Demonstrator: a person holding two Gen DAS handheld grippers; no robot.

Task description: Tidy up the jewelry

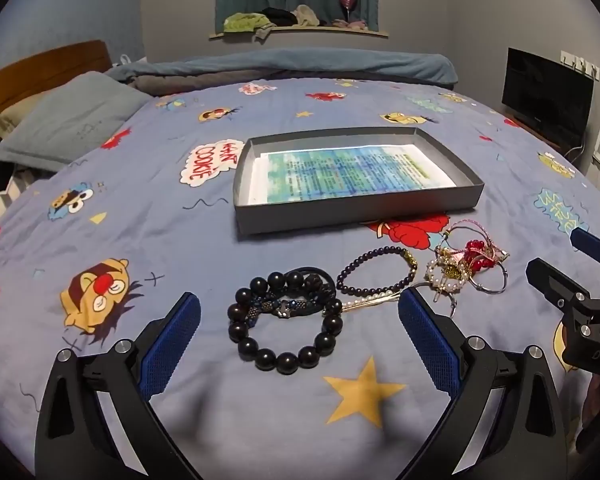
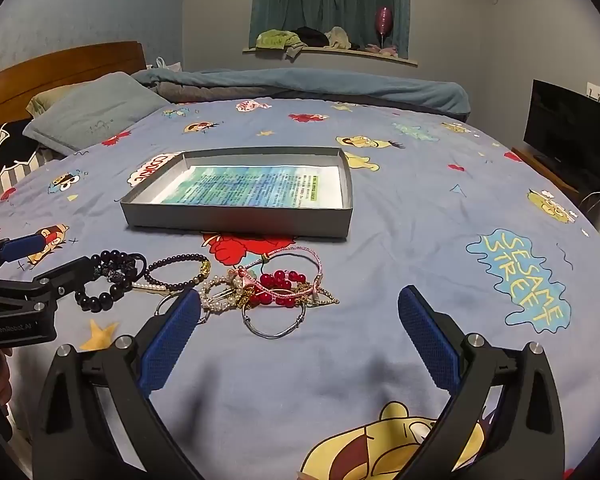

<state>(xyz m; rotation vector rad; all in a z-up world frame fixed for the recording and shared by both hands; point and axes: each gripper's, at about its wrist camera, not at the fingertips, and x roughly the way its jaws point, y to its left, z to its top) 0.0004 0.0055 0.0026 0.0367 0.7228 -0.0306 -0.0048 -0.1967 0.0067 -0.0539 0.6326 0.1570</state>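
Note:
Jewelry lies in a loose row on the blue cartoon bedsheet. My left gripper [image 1: 300,316] stands open, and a bracelet of big black beads [image 1: 287,360] lies on the sheet between its blue pads, untouched. Beside it are a thin purple bead bracelet [image 1: 374,251] and a tangle of red beads [image 1: 478,254], pearls and cords. My right gripper [image 2: 300,320] is open just short of that tangle, with a silver bangle [image 2: 276,334] nearest to it. Behind the jewelry sits a shallow grey box [image 2: 236,226] lined with a printed sheet.
A grey pillow [image 1: 72,120] and wooden headboard [image 1: 44,64] are at the far left. A folded blue blanket [image 1: 300,66] lies along the far edge. A dark screen [image 2: 568,128] stands at the right. Clothes sit on the window ledge [image 2: 300,40].

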